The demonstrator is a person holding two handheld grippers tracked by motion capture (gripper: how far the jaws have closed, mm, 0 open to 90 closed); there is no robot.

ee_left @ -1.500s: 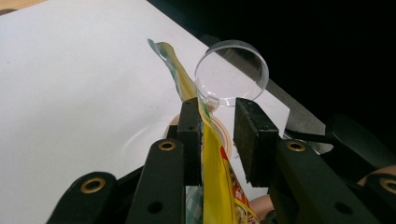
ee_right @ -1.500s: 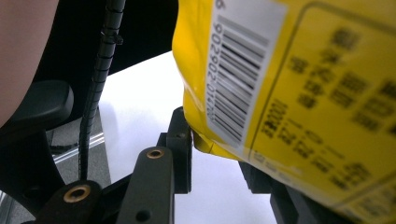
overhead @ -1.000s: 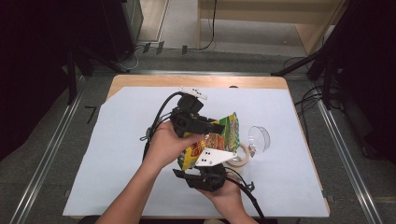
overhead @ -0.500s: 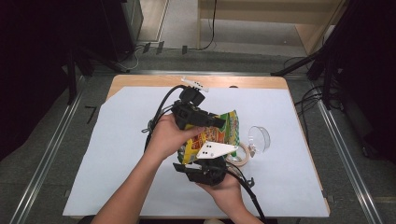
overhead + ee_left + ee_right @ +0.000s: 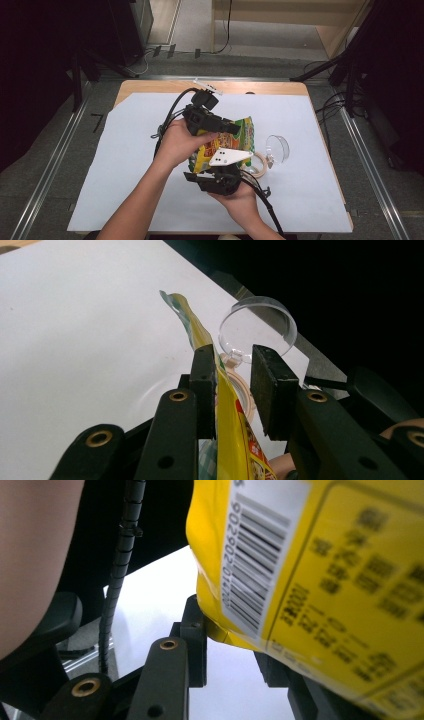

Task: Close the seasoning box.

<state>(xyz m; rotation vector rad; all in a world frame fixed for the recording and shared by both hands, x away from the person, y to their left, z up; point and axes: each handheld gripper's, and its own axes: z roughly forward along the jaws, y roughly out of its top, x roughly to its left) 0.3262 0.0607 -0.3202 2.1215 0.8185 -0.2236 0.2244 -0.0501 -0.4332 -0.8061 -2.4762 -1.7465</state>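
Observation:
A yellow and green snack bag [image 5: 231, 142] is held up over the white sheet, mid-table. My left gripper [image 5: 235, 128] reaches over its top edge from the left. In the left gripper view the bag's thin top edge [image 5: 220, 405] lies against one jaw while the other jaw stands apart, so the left gripper [image 5: 232, 375] is open around it. My right gripper [image 5: 216, 176] comes up from below. It [image 5: 230, 645] grips the lower corner of the bag [image 5: 320, 580], whose barcode side faces the camera.
A clear round lid [image 5: 277, 148] stands on edge to the right of the bag, with a roll of tape [image 5: 258, 164] beside it. The white sheet [image 5: 125, 150] covers most of the wooden table. Cables trail from both grippers.
Both grippers and the bag have shifted only slightly. The left gripper sits a little farther over the bag's top edge.

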